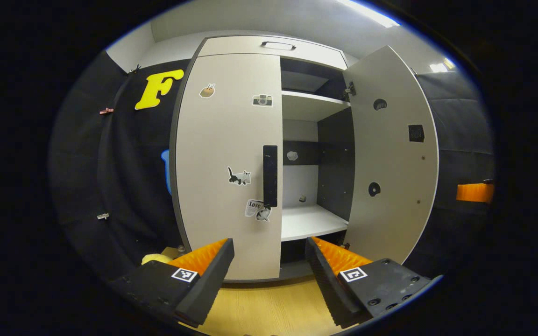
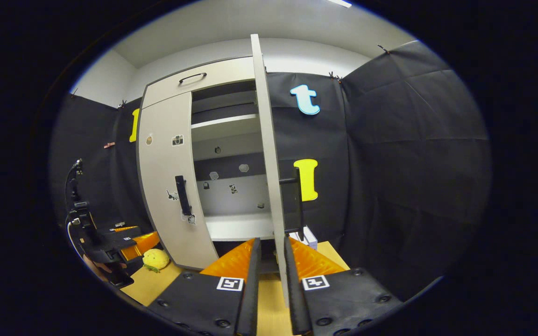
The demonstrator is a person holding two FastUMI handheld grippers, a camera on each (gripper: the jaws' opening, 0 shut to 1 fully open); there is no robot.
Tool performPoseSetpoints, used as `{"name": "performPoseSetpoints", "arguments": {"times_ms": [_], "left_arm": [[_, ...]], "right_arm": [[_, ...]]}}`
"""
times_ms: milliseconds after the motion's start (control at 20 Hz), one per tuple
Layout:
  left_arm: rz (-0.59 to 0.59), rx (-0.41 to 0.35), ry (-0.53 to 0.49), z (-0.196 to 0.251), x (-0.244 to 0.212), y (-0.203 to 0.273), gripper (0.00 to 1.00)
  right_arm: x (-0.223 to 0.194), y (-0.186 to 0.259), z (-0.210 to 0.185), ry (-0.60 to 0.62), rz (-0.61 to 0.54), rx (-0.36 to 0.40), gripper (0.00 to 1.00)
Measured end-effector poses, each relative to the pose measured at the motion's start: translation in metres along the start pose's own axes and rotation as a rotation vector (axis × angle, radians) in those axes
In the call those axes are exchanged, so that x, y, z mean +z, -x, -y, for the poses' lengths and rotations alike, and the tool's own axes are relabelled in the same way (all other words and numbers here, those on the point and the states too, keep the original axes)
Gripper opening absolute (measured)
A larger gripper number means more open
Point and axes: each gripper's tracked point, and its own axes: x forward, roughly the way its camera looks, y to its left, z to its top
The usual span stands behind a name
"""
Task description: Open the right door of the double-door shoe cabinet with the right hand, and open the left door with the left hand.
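The shoe cabinet's left door (image 1: 227, 158) is closed, its black vertical handle (image 1: 270, 175) at the inner edge. My left gripper (image 1: 269, 259) is open, a short way in front of and below that handle, touching nothing. The right door (image 1: 390, 154) is swung wide open, baring the shelves (image 1: 311, 221). In the right gripper view that door (image 2: 266, 140) shows edge-on, with its handle (image 2: 294, 200) on the far side. My right gripper (image 2: 271, 261) straddles the door's lower edge with the jaws narrowly apart; a slim gap shows beside one finger. The left gripper (image 2: 124, 242) is at lower left.
A yellow plush toy (image 2: 156, 259) lies on the wooden floor (image 1: 269, 308) by the cabinet's left corner. A small white box (image 2: 310, 235) sits by the open door's foot. A drawer front with a handle (image 1: 278, 45) tops the cabinet. Black cloth walls close in on both sides.
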Motion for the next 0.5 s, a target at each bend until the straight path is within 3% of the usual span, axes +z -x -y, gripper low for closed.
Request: {"name": "performPoseSetpoints", "arguments": {"times_ms": [350,450,500], "left_arm": [[0.029,0.031,-0.02,-0.004,0.024,-0.038,0.95],[0.045,0.035,-0.026,-0.006,0.035,-0.054,0.95],[0.051,0.04,-0.033,-0.007,0.041,-0.062,0.95]], "right_arm": [[-0.045,-0.025,-0.061,0.013,-0.053,0.147,0.84],[-0.059,-0.038,-0.066,0.024,-0.072,0.16,0.86],[-0.067,-0.043,-0.069,0.024,-0.083,0.169,0.94]]}}
